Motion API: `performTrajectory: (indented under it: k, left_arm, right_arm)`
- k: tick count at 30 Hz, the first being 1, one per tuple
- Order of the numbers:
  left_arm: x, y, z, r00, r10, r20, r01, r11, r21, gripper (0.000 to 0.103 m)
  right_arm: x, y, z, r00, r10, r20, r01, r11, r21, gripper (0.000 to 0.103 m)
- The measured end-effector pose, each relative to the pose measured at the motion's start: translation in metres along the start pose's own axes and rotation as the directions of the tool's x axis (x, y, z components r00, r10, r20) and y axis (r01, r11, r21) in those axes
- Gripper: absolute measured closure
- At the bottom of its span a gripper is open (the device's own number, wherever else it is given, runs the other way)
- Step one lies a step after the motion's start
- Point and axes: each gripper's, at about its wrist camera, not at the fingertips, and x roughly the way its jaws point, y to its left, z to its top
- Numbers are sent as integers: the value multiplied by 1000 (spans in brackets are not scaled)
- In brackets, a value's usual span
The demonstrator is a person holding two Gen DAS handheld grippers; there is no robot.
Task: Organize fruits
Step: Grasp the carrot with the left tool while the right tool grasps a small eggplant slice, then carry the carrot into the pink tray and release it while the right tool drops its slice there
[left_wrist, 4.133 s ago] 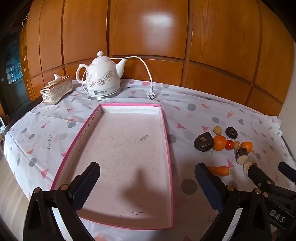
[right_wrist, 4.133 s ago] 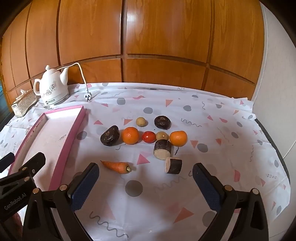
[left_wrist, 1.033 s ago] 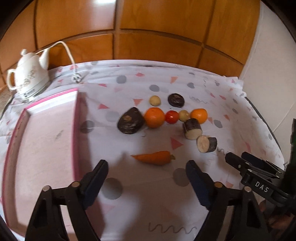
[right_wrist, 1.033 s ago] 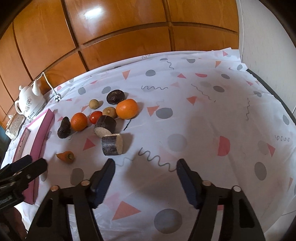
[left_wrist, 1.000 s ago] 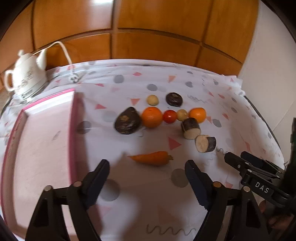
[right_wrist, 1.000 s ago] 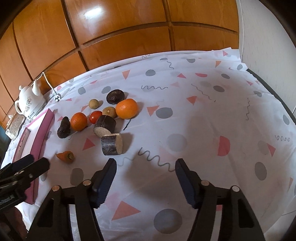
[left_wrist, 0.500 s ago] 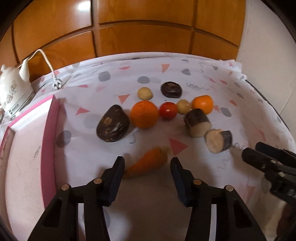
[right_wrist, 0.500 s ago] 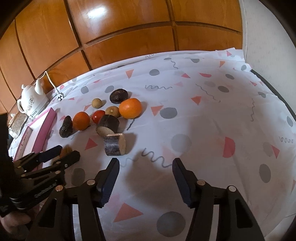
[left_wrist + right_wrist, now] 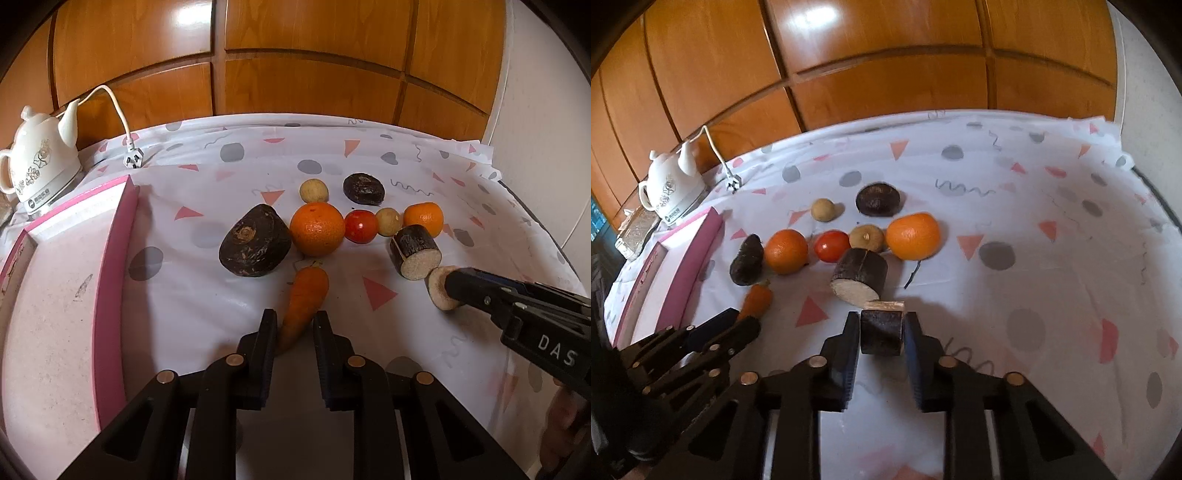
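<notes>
On the patterned cloth, grasp step: left gripper (image 9: 294, 326) nearly closed on the tapered, smooth carrot (image 9: 304, 297) (tip at 12 o'clock), right gripper (image 9: 881, 332) clamped on a rough dark-skinned cut chunk (image 9: 881, 332). Next move likely needs lifting both toward the pink tray (image 9: 110, 266) at 9 o'clock.

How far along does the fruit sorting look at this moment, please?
Nothing is in the pink tray yet. The left hand-held gripper has closed on the carrot, the right hand-held gripper on a cut dark root piece. The oranges, tomato and the rest lie on the cloth.
</notes>
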Motion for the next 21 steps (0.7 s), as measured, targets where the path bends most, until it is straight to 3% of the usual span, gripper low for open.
performTrajectory:
  k: [9,21]
  left_arm:
    - [-8,6,-2,998,-55,-29,53,997,-62,89]
    - [-28,4,-9,999,-32,-6,32,997,-74,90]
  right_arm:
    - [-10,2,-11,1000,29,-12,-29,1000,-9,80]
    - [-10,4,-11,1000,11,-5,-11,1000,-13,80]
